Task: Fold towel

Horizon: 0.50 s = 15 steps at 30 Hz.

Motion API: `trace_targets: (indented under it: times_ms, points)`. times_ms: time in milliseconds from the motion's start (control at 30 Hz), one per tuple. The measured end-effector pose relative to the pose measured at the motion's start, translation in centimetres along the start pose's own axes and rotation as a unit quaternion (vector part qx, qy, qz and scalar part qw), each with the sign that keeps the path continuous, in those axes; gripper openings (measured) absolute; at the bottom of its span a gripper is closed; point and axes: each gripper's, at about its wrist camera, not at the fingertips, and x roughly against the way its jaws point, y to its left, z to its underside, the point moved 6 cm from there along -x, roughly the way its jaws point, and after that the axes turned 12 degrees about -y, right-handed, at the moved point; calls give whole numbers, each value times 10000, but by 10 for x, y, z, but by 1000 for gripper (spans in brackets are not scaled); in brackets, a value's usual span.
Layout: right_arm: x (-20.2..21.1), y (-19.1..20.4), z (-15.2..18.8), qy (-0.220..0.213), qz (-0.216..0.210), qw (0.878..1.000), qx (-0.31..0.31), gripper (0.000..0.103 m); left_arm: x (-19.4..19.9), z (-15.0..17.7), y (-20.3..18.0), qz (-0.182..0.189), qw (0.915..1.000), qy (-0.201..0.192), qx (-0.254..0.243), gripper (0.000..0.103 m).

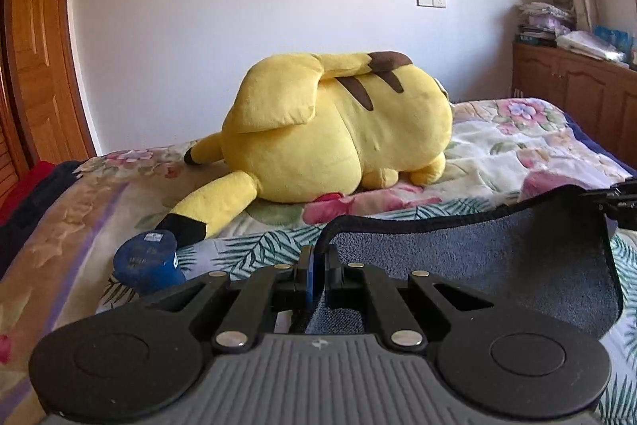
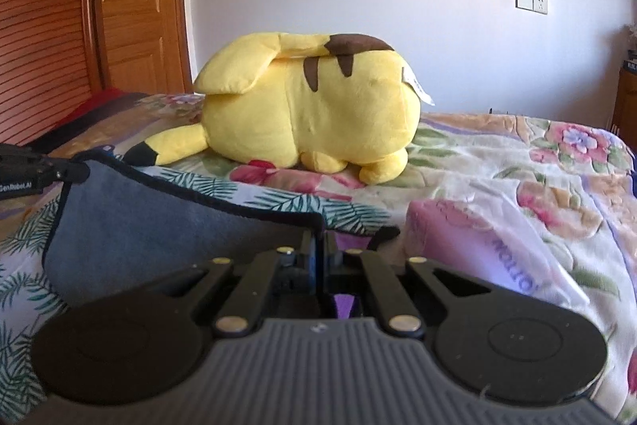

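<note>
A grey-blue towel (image 1: 497, 257) with a dark hem hangs stretched between my two grippers above the floral bedspread (image 1: 509, 154). My left gripper (image 1: 317, 257) is shut on the towel's left corner. My right gripper (image 2: 318, 245) is shut on the towel's (image 2: 151, 226) right corner. Each gripper shows at the edge of the other's view, the right one in the left wrist view (image 1: 621, 202) and the left one in the right wrist view (image 2: 36, 170). The towel sags in the middle and its lower part rests on the bed.
A large yellow plush toy (image 1: 338, 130) lies on the bed behind the towel, also in the right wrist view (image 2: 310, 110). A blue roll (image 1: 149, 261) sits at the left. A wooden door (image 2: 131, 10) and a cabinet (image 1: 577, 94) flank the bed.
</note>
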Motion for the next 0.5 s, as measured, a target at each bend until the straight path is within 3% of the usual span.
trace_targets:
  times_ms: [500]
  points:
    - [-47, -12, 0, -96, 66, 9997, 225, 3, -54, 7, 2, -237, 9997, 46, -27, 5]
